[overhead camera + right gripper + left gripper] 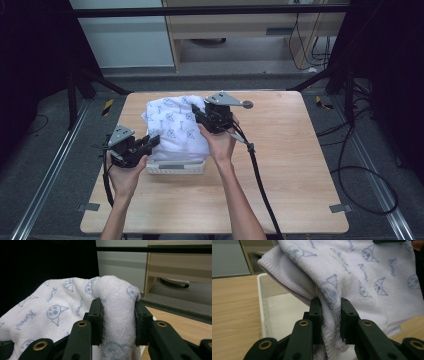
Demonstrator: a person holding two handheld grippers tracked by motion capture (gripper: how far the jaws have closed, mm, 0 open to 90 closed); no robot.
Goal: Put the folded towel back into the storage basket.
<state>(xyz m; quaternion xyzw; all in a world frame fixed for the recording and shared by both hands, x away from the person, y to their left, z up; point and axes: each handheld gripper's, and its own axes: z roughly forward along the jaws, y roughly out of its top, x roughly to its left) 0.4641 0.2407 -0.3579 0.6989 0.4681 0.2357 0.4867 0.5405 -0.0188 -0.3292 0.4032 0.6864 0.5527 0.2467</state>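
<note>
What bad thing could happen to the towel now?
The towel is pinched by both the left gripper and the right gripper, so pulling apart might make a fold slip out. It hangs over the white basket, so it could drag or tip the basket.

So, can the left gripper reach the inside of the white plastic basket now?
Probably not: the left gripper is shut on the white printed towel, which drapes over the white plastic basket.
</note>
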